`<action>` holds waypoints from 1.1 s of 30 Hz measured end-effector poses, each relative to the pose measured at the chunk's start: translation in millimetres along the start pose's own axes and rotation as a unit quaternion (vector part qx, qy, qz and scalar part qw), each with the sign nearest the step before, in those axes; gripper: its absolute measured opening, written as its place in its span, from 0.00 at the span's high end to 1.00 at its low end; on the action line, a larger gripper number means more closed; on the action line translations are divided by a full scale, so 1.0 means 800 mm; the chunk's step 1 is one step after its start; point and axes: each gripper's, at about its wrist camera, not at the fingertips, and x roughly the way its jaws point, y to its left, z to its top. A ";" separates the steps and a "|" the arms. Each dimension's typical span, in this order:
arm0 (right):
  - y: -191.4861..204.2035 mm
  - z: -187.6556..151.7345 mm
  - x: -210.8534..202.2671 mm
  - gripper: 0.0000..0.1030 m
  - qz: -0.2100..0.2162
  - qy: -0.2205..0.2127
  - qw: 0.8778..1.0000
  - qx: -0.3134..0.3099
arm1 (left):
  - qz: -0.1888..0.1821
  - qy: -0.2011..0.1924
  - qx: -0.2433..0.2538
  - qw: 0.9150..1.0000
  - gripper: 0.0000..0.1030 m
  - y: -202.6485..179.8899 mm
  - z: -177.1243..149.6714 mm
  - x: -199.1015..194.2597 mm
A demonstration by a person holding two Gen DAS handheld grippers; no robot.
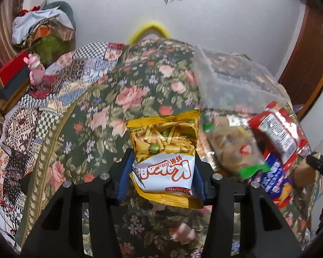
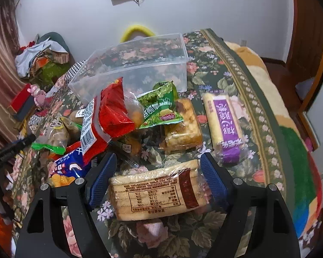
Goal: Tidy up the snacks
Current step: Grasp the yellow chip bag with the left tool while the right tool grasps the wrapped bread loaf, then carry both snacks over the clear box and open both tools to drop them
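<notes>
left gripper (image 1: pixel 163 169) pinches the yellow chip bag (image 1: pixel 164 150); right gripper (image 2: pixel 159 178) clamps the biscuit pack (image 2: pixel 155 191); carry both level toward the clear bin (image 2: pixel 137 64) at twelve o'clock, releasing low inside

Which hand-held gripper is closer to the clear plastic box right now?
Right. The clear plastic box stands beyond the snack pile straight ahead of the right hand-held gripper, which holds a biscuit pack. From the left hand-held gripper, it sits off right, further.

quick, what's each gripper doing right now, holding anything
left gripper: shut on the yellow and white chips bag.
right gripper: shut on the clear-wrapped biscuit pack.
</notes>
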 end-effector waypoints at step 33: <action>0.022 0.133 -0.052 0.25 0.009 -0.143 0.988 -0.052 | -0.079 -0.058 0.062 0.993 0.52 -0.119 0.143 -0.024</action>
